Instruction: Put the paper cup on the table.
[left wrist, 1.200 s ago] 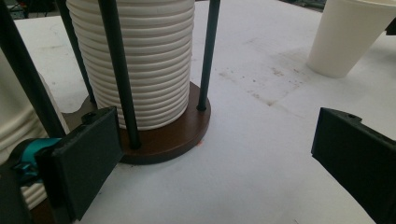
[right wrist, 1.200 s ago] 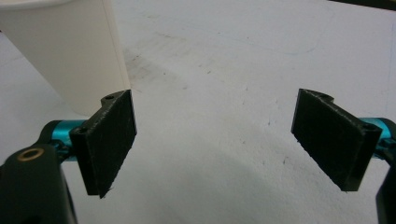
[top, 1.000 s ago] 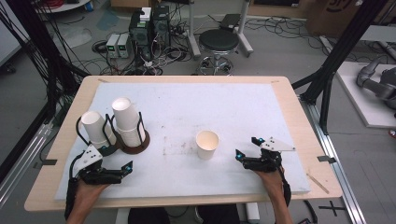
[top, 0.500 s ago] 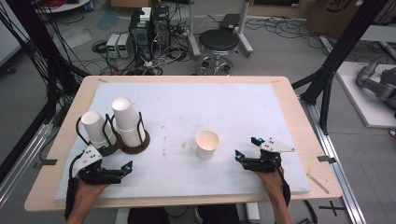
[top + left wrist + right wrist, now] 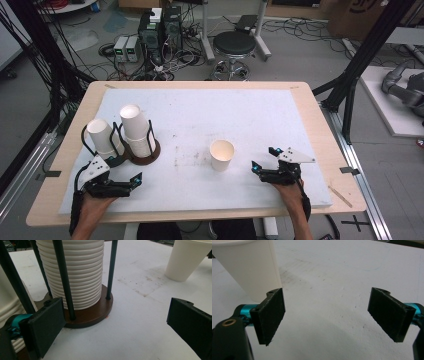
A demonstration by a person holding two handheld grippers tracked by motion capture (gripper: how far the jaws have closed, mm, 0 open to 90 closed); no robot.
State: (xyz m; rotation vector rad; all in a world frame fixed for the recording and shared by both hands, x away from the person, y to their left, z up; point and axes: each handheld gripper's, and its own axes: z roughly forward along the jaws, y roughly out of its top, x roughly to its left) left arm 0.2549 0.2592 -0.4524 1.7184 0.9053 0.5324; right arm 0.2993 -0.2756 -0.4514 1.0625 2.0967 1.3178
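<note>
A single white paper cup [image 5: 221,154] stands upright near the middle of the white mat; it also appears as the cup [image 5: 249,267] in the right gripper view and the cup [image 5: 186,260] in the left gripper view. Two stacks of white cups sit in black wire holders at the left: the stack [image 5: 136,131] on a brown round base [image 5: 93,312] and the stack [image 5: 101,140] beside it. My left gripper [image 5: 135,181] rests open just in front of the holders. My right gripper [image 5: 264,158] is open, to the right of the single cup, with nothing between its jaws.
The white mat [image 5: 210,115] covers most of the wooden table [image 5: 320,130]. A wooden stick [image 5: 340,196] lies at the right front edge. Beyond the table stand a stool [image 5: 235,47], electronics boxes and cables on the floor.
The right gripper has shifted slightly forward and left toward the single cup. The left gripper and the cups stay where they were.
</note>
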